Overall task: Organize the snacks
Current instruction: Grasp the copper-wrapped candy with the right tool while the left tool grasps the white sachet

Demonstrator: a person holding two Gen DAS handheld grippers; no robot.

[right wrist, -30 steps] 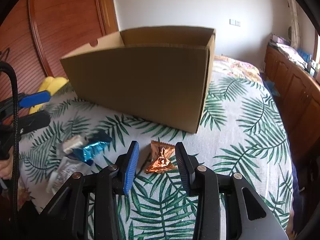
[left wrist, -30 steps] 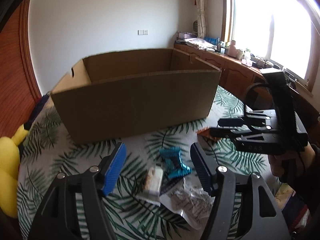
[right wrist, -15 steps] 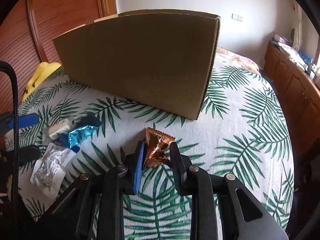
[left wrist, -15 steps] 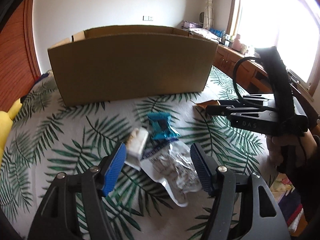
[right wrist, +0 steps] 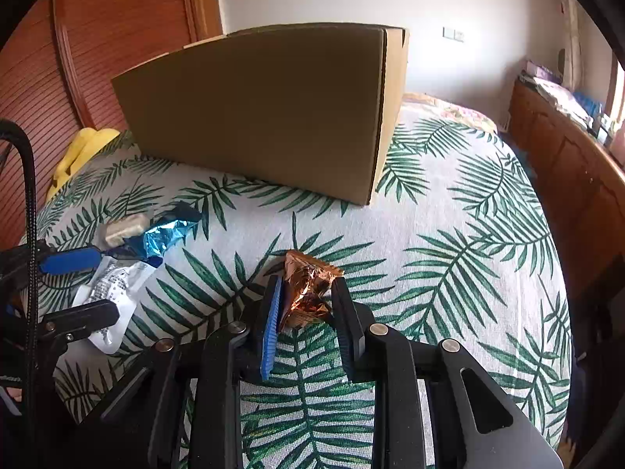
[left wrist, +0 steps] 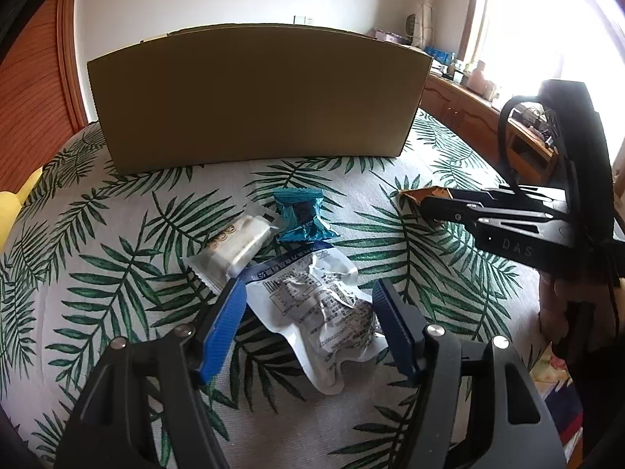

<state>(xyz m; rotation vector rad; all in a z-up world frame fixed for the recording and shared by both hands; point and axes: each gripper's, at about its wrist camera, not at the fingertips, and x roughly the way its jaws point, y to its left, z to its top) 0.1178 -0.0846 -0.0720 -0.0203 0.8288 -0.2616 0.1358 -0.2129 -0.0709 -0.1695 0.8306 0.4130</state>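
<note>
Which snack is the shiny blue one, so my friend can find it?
Look in front of the big cardboard box on the leafy tablecloth. In the snack pile, the teal foil packet lies nearest the box, beside a cream wafer; only it is glossy blue.

Only one marking reads clearly — the raised letters "DAS" on the black body of my right claw (left wrist: 425,207), seen from my left wrist. The white snack pouch (left wrist: 316,305) carries a blue band and blocks of dark print — too small and crinkled to read.
</note>
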